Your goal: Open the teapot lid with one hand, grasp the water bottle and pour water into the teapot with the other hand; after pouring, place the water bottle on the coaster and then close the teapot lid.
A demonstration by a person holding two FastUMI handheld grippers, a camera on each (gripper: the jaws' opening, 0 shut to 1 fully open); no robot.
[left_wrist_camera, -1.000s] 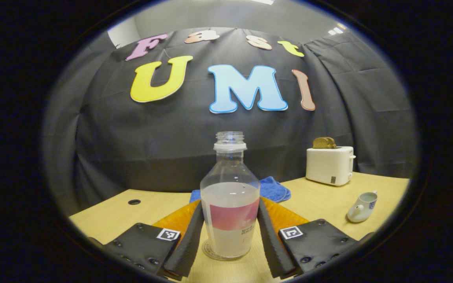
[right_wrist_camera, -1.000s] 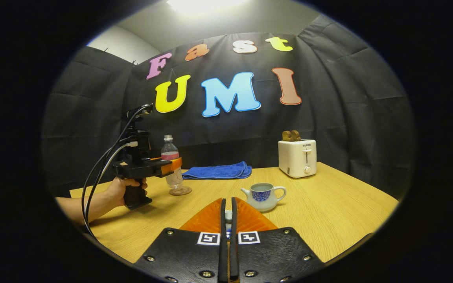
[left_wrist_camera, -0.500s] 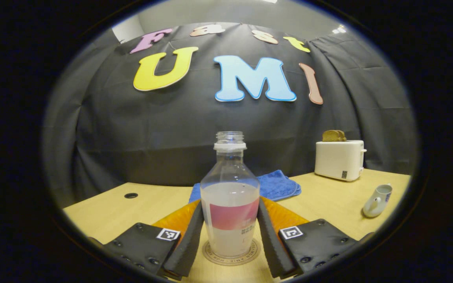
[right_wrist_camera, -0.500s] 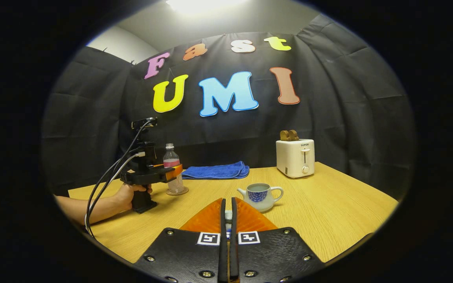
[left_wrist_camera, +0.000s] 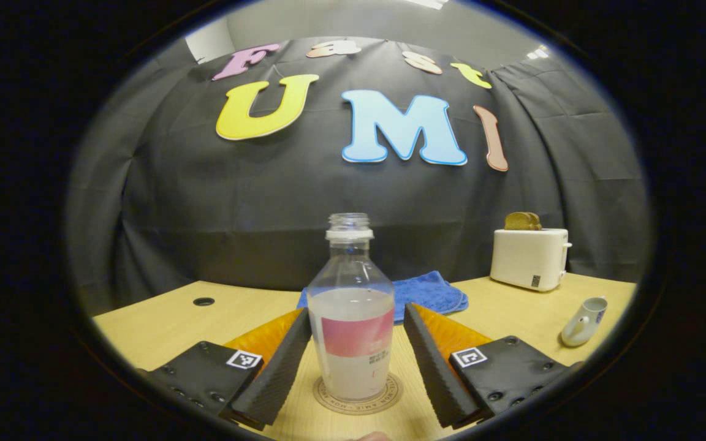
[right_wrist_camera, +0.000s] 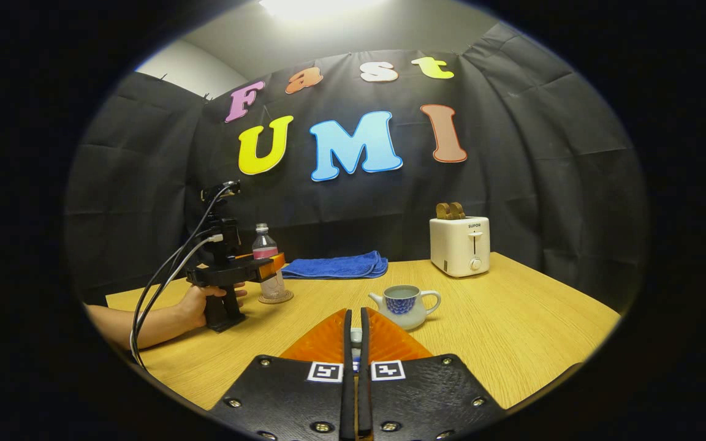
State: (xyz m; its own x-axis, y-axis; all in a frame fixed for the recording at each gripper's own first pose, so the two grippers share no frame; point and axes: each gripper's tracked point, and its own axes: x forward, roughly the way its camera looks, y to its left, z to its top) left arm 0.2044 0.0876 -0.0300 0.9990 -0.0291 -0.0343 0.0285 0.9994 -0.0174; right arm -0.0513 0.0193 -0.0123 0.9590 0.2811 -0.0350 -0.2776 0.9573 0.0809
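Note:
The clear water bottle [left_wrist_camera: 351, 343], uncapped and about half full, stands upright on the round coaster [left_wrist_camera: 359, 398]. My left gripper [left_wrist_camera: 356, 312] is open around it, with a small gap on each side of the bottle. In the right gripper view a hand holds the left gripper [right_wrist_camera: 261, 267] at the bottle [right_wrist_camera: 265, 257] on the coaster [right_wrist_camera: 275, 299], at the table's left. The white and blue teapot [right_wrist_camera: 406, 304] sits lidless mid-table with water inside. My right gripper [right_wrist_camera: 356, 315] is shut on the small teapot lid [right_wrist_camera: 356, 335], held low, in front of the teapot.
A white toaster [right_wrist_camera: 461, 245] with bread in its slots stands at the back right. A folded blue towel [right_wrist_camera: 337, 267] lies along the back wall behind the bottle. The wooden table [right_wrist_camera: 512, 331] has a cable hole [left_wrist_camera: 203, 301] at its far left.
The left gripper set the bottle squarely on the coaster and its fingers spread away from the bottle's sides. The right gripper with the lid stayed still.

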